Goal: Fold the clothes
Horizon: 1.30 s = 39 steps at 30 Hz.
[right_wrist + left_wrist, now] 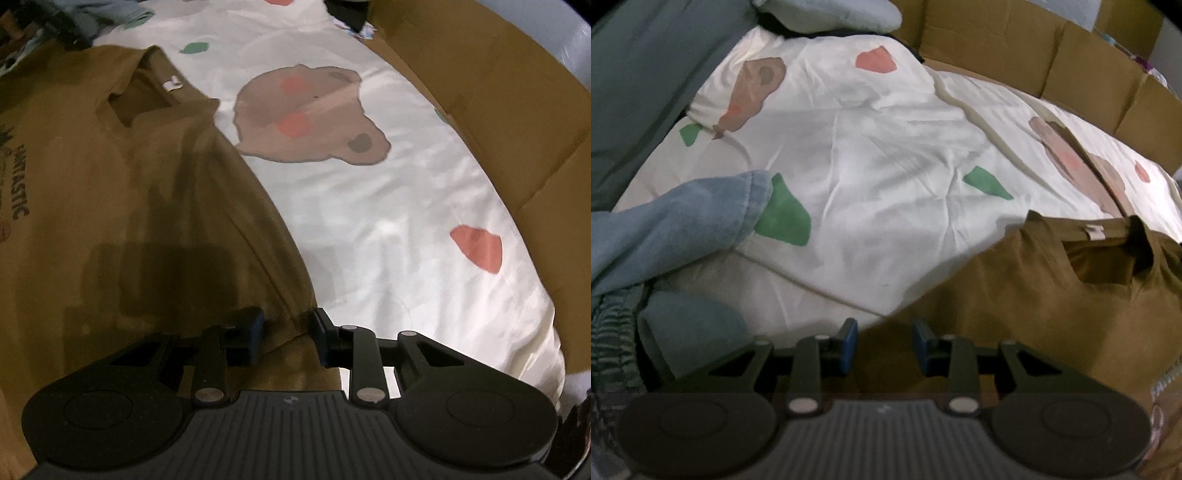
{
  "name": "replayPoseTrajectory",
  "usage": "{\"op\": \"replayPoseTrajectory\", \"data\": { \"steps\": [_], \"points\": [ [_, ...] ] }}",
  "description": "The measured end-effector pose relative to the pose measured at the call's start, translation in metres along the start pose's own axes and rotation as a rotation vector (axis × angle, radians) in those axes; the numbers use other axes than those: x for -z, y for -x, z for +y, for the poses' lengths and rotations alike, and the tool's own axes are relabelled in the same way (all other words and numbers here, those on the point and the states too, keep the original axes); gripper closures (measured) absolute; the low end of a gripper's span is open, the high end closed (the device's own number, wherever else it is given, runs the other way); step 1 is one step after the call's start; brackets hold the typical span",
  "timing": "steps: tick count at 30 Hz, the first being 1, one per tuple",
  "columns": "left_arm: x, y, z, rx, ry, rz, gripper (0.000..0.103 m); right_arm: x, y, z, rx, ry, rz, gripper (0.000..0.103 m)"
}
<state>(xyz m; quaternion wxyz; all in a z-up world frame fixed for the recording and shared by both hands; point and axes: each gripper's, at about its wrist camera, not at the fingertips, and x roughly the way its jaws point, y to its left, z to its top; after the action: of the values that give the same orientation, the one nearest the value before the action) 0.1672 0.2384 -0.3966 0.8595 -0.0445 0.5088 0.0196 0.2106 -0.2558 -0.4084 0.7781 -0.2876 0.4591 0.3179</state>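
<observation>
A brown T-shirt (1052, 295) lies flat on a white bedsheet (868, 177), collar and white tag toward the far side. In the right wrist view the same brown T-shirt (110, 206) shows dark printed text at its left. My left gripper (884, 343) is open over the shirt's left edge, with the edge between its jaws. My right gripper (288, 332) is open at the shirt's right edge, with a fold of brown cloth between the blue pads (255, 332).
The bedsheet (388, 206) has bear, green and pink prints. Blue denim clothes (672, 229) are piled at the left. Cardboard boxes (1071, 66) line the far side, and in the right wrist view the cardboard (498, 110) runs along the right.
</observation>
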Motion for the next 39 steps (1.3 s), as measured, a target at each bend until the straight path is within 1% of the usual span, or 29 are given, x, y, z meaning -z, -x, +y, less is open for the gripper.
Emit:
{"op": "replayPoseTrajectory", "data": {
  "steps": [1, 2, 4, 5, 6, 10, 16, 21, 23, 24, 28, 29, 31, 36, 39],
  "points": [
    [0.0, 0.0, 0.001, -0.001, 0.001, 0.0, 0.068, 0.0, 0.0, 0.0, -0.001, 0.003, 0.002, 0.077],
    [0.0, 0.0, 0.002, -0.003, 0.0, -0.001, 0.068, 0.0, 0.0, 0.001, -0.003, 0.005, 0.003, 0.078],
    [0.0, -0.001, 0.004, -0.006, 0.0, -0.002, 0.068, 0.0, 0.0, 0.001, -0.006, 0.01, 0.006, 0.085],
    [0.0, -0.001, 0.005, -0.008, 0.003, -0.004, 0.068, -0.001, 0.0, 0.001, -0.007, 0.008, 0.008, 0.086],
    [0.0, -0.002, 0.006, -0.01, 0.007, -0.005, 0.068, -0.001, 0.0, 0.001, -0.008, 0.002, 0.009, 0.091],
    [-0.002, -0.002, 0.007, -0.01, 0.0, -0.015, 0.068, -0.003, 0.003, -0.001, 0.008, -0.023, 0.003, 0.097],
    [-0.005, -0.006, 0.002, -0.006, -0.031, -0.015, 0.068, -0.001, 0.014, -0.02, 0.06, -0.151, -0.033, 0.1],
    [-0.006, -0.005, -0.006, -0.001, -0.052, -0.016, 0.068, 0.001, 0.014, -0.034, 0.07, -0.255, -0.036, 0.1],
    [-0.006, -0.002, -0.012, 0.005, -0.069, -0.021, 0.065, 0.001, 0.012, -0.037, 0.074, -0.289, -0.031, 0.1],
    [-0.006, -0.001, -0.014, 0.012, -0.074, -0.024, 0.063, 0.001, 0.01, -0.039, 0.076, -0.307, -0.029, 0.1],
    [-0.002, 0.0, -0.022, 0.048, -0.06, -0.012, 0.061, 0.001, 0.0, -0.045, 0.072, -0.374, -0.009, 0.1],
    [-0.001, 0.0, -0.025, 0.052, -0.059, -0.009, 0.06, 0.001, -0.002, -0.045, 0.07, -0.381, -0.005, 0.1],
    [0.002, -0.002, -0.029, 0.057, -0.061, -0.003, 0.051, 0.001, -0.006, -0.043, 0.069, -0.384, 0.002, 0.1],
    [0.007, -0.006, -0.036, 0.056, -0.076, 0.021, 0.052, 0.002, -0.008, -0.041, 0.064, -0.392, 0.0, 0.1],
    [0.009, -0.001, -0.039, 0.053, -0.092, 0.024, 0.051, 0.003, -0.007, -0.04, 0.061, -0.394, -0.002, 0.1]
  ]
}}
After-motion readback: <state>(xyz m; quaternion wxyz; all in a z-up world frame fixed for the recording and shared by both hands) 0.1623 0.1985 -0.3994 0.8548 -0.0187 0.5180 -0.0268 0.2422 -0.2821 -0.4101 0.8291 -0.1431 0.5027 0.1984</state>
